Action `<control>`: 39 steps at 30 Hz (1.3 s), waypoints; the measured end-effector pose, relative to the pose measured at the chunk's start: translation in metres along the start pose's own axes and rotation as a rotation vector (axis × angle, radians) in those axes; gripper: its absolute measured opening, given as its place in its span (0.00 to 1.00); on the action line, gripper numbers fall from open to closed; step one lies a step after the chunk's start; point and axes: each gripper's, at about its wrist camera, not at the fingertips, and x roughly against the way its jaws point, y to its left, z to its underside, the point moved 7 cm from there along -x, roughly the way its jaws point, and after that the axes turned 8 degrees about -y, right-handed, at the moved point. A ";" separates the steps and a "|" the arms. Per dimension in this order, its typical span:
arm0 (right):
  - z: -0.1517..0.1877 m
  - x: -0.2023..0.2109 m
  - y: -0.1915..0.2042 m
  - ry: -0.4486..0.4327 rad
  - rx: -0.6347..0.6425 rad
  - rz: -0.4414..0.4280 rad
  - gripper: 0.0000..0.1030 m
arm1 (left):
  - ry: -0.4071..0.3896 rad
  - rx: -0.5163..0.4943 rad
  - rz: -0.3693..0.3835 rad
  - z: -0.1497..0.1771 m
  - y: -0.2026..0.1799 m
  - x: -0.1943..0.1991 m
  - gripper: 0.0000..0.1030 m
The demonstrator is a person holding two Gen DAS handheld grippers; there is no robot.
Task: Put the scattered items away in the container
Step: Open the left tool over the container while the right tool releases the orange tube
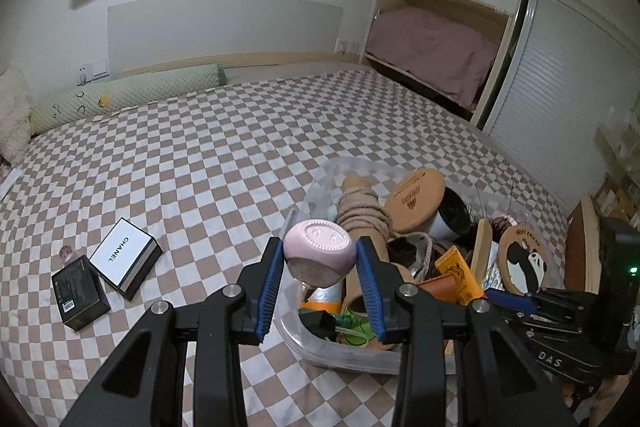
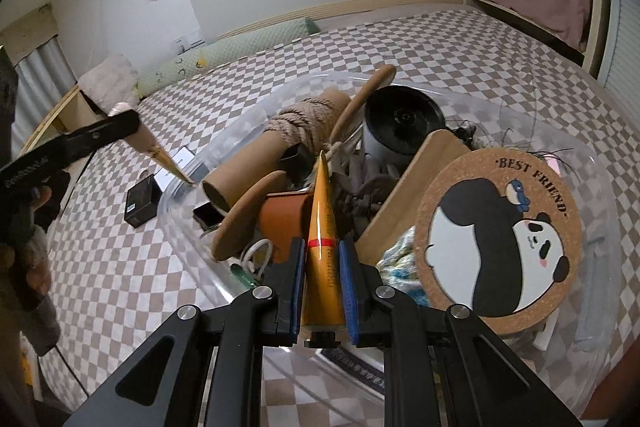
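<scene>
With the left gripper [image 1: 320,259] pinching the pink pod [image 1: 320,253] over the heaped bin's [image 1: 340,353] rim and the right gripper [image 2: 323,267] clamping the orange tube [image 2: 323,251], either could, released, slide off the pile.

The tub [image 2: 592,251] is showing clear, glossy plastic. The tube [image 2: 324,227] is gleaming smooth orange. The coaster [image 2: 500,239] is looking like rough cork, the roll [image 2: 256,163] like matt cardboard wound with coarse rope [image 2: 304,123]. The bedspread [image 1: 240,131] is lying as soft checked cloth. The pink jar [image 1: 320,251] is looking matt.
</scene>
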 end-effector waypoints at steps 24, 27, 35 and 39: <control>0.003 0.012 0.005 0.016 -0.025 0.027 0.18 | 0.021 -0.049 0.022 0.011 -0.037 -0.010 0.77; 0.004 0.012 0.005 0.025 -0.018 0.043 0.18 | 0.024 -0.045 0.024 0.011 -0.037 -0.010 0.77; 0.006 0.016 0.001 0.038 0.006 0.096 0.18 | 0.055 -0.059 0.018 0.018 -0.036 -0.012 0.77; 0.005 0.019 0.001 0.025 0.032 0.132 0.18 | 0.060 -0.063 0.011 0.020 -0.035 -0.011 0.84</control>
